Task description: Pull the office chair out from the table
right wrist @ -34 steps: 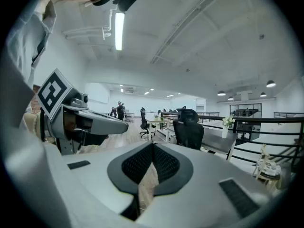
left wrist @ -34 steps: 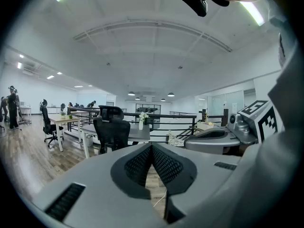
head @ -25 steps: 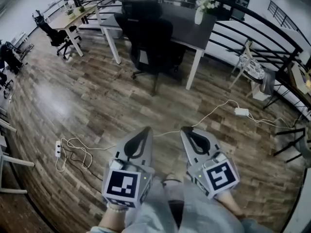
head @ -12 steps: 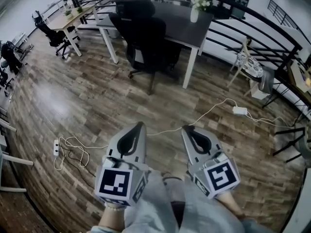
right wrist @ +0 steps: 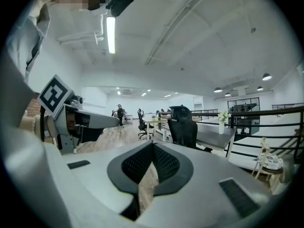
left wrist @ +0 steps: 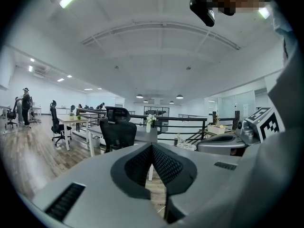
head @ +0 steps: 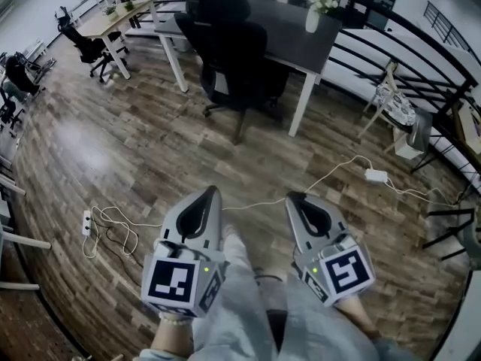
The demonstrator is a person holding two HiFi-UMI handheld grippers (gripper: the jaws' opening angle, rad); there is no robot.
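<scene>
A black office chair [head: 234, 59] with a headrest stands pushed in at the near side of a dark-topped table [head: 284, 36] on white legs. The chair [left wrist: 118, 132] shows ahead in the left gripper view and the chair [right wrist: 184, 128] also in the right gripper view, well beyond both grippers. My left gripper [head: 207, 194] and right gripper [head: 294, 198] are held side by side low over the wooden floor, both shut with nothing between the jaws, pointing toward the chair from a good distance.
A white vase with flowers [head: 316, 13] stands on the table. White cables and a power strip [head: 88, 222] lie on the floor at left, an adapter [head: 375, 176] at right. Black railing [head: 406, 47] curves behind; a second desk and chairs [head: 90, 47] stand far left.
Both grippers have shifted slightly forward over the floor, the left one lower in the view. The chair and table have not moved.
</scene>
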